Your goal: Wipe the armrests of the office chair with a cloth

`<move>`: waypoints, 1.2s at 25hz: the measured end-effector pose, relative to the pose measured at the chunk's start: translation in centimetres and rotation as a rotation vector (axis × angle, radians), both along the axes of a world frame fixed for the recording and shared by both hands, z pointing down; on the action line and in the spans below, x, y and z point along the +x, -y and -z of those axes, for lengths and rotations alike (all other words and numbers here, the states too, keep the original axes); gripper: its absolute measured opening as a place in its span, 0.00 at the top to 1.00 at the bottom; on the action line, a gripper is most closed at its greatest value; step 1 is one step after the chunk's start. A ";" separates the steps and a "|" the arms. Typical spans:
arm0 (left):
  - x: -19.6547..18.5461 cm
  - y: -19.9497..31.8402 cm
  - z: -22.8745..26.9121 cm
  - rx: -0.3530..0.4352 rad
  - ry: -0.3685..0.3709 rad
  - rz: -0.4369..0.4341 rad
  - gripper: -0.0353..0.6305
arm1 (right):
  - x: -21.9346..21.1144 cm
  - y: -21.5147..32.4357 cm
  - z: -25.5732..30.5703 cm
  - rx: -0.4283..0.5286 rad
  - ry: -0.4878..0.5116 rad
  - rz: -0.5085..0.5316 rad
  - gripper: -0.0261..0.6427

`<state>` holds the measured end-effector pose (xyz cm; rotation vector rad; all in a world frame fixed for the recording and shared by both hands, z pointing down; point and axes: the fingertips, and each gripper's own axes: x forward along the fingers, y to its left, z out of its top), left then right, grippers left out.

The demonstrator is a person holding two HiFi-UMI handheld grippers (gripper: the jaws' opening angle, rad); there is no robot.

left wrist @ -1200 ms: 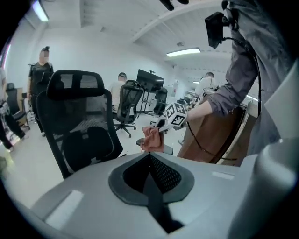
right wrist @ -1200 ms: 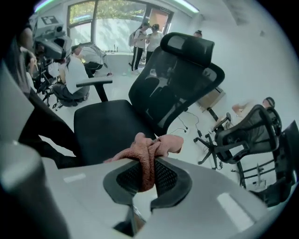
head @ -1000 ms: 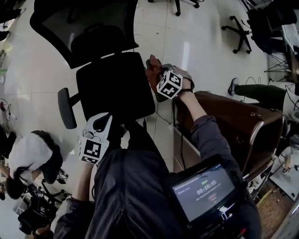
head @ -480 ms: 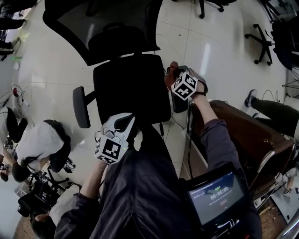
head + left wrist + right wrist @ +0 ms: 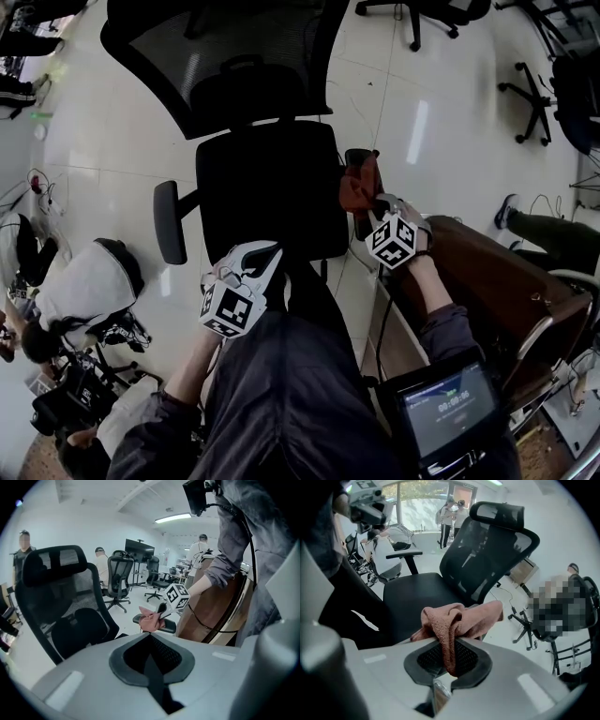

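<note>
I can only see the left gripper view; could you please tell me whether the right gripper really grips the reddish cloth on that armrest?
Observer: Yes; the right gripper view shows the right gripper with its fingers shut on a fold of the cloth.
Operator: Thank you. Where is the chair's other armrest?
Observer: The head view shows the other armrest on the seat's opposite side, with no cloth on it.
Operator: Is my left gripper near it?
Observer: No; the left gripper hangs over the seat's front edge, apart from it.
</note>
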<state>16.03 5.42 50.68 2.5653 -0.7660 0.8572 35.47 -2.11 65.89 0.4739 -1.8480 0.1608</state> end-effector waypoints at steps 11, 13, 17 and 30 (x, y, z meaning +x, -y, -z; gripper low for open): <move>-0.9 -3.4 1.3 0.022 -0.007 -0.002 0.92 | -0.2 -4.2 3.0 -0.075 0.035 -0.005 0.93; -1.4 -3.8 1.6 0.022 0.004 0.014 0.92 | -1.1 0.5 2.6 -0.038 0.036 -0.011 0.93; -1.6 -5.3 1.7 0.000 0.014 0.039 0.92 | -1.9 6.4 -0.5 -0.070 -0.029 0.017 0.93; -1.9 -4.1 1.4 -0.041 -0.021 0.111 0.92 | -1.6 7.3 -3.1 -0.298 -0.101 -0.001 0.89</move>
